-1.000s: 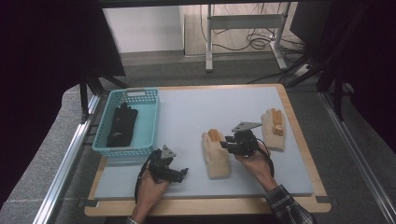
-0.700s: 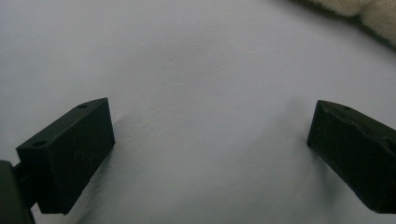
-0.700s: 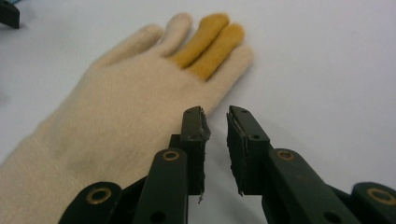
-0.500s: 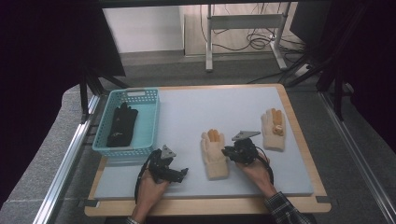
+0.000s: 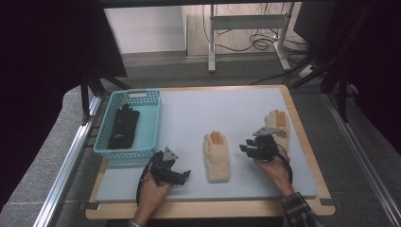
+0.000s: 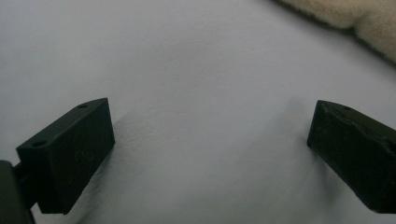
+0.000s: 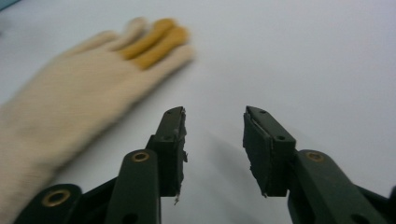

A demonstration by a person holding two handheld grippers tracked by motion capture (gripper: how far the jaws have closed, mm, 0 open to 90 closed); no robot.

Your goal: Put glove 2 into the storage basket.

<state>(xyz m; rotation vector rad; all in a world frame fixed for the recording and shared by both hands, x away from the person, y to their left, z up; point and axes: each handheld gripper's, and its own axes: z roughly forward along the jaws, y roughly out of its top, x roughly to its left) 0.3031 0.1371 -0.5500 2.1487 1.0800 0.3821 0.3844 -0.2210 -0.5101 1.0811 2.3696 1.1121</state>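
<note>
A cream glove with orange fingertips (image 5: 216, 156) lies flat in the middle of the mat, and a second one (image 5: 276, 123) lies at the right. My right gripper (image 5: 246, 149) sits low between the two, pointing left at the middle glove (image 7: 84, 74). Its jaws (image 7: 212, 123) have just been opening and stand apart with nothing between them. My left gripper (image 5: 184, 175) rests on the mat left of the middle glove, whose cuff (image 6: 359, 16) shows at the top right of the left gripper view. Its jaws (image 6: 210, 116) are wide open over bare mat.
A teal basket (image 5: 149, 137) at the left of the table holds a black glove (image 5: 124, 125). The light mat (image 5: 213, 109) lies on a wooden board (image 5: 302, 137). Metal rails run along both sides, and a stand with cables is beyond the far edge.
My right gripper has drawn back a little to the right, away from the middle glove, and its jaws stand wider apart. The left hand and both cream gloves have stayed put.
</note>
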